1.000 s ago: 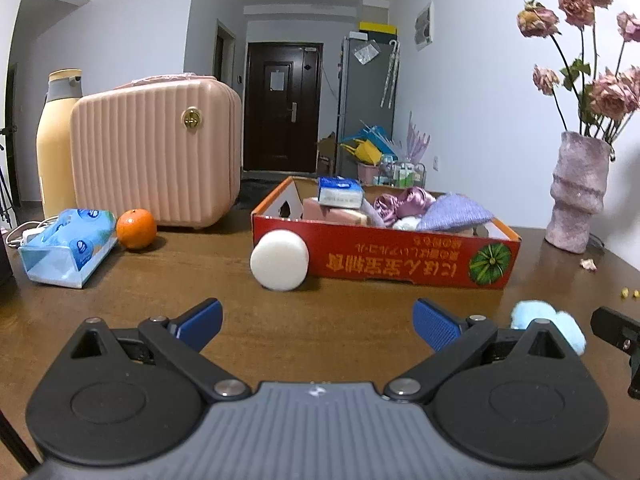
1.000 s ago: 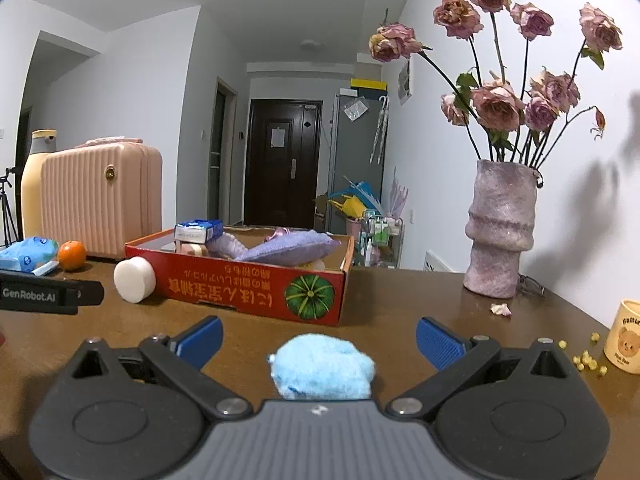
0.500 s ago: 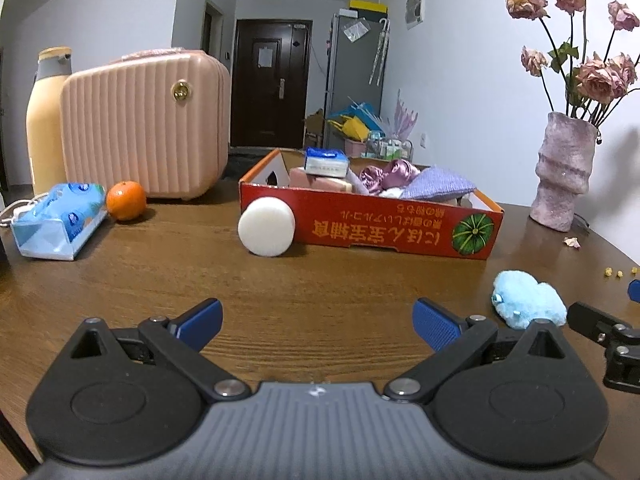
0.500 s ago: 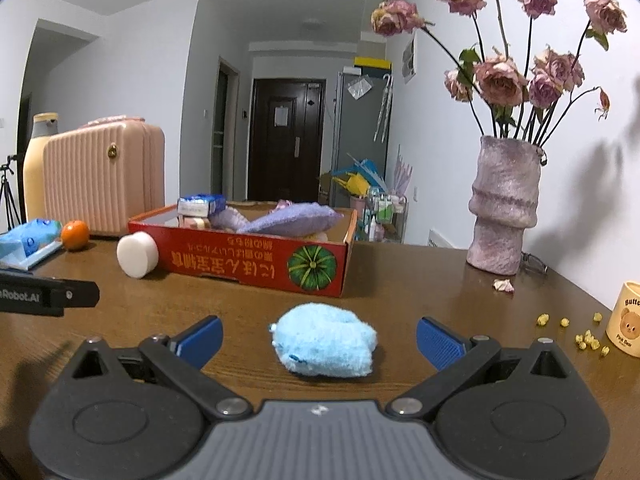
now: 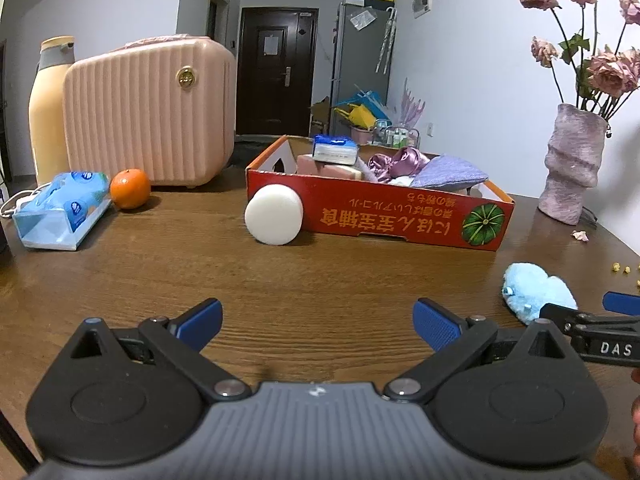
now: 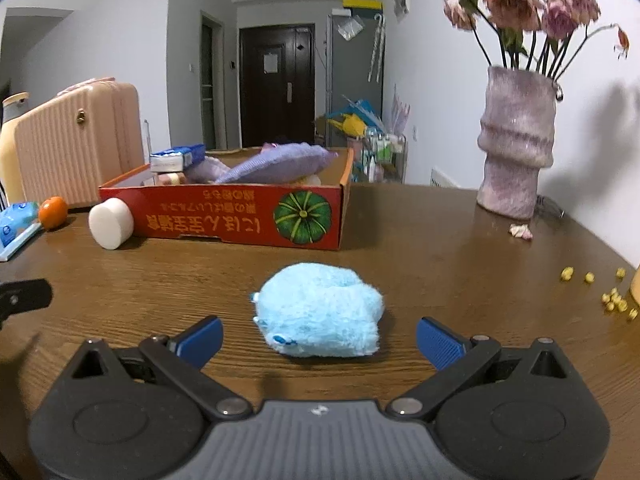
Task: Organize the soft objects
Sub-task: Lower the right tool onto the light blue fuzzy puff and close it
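We held both claws released: the right claw (image 6: 319, 338) straddled the blue plush toy (image 6: 320, 309) lying on the table (image 6: 440, 248) before the red cardboard box (image 6: 240, 216); the left claw (image 5: 318, 324) hovered empty.

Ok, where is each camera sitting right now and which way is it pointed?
Left wrist: on the left gripper, low over the table, facing the red box and white puff; its own open jaws show, plus the right gripper's tip at right.
Right wrist: on the right gripper, facing the blue plush just ahead of its open jaws.
Shared: box, puff, plush, vase.
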A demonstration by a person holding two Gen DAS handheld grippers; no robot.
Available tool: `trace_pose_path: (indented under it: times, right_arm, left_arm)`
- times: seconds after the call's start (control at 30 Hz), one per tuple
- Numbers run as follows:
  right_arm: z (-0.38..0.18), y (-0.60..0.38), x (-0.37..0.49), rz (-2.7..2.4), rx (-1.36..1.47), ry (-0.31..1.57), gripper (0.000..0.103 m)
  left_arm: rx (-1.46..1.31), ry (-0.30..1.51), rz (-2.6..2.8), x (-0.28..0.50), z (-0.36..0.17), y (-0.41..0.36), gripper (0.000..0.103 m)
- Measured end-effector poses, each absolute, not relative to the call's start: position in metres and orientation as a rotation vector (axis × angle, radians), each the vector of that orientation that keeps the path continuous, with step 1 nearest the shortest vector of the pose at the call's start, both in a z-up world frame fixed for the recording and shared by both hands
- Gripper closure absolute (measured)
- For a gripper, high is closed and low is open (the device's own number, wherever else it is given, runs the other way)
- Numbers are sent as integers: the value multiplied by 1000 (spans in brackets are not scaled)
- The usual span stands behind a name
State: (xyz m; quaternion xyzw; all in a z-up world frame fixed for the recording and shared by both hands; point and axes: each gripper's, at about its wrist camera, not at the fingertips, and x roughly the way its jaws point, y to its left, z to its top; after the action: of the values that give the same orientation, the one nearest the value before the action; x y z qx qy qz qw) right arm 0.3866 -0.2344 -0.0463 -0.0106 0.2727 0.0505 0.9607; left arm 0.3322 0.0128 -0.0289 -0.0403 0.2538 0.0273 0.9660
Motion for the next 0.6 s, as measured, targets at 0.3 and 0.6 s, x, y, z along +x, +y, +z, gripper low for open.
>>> trace_pose_path:
  times: [0.3,0.6]
  right_arm:
    - [-53,-233,407,102,-23,594,0]
    - [-56,-226,424,116,-48,614,0]
  left_arm:
    - [-115,543,88,342,-31,23,0]
    - [-121,556,105,361,-33,35,0]
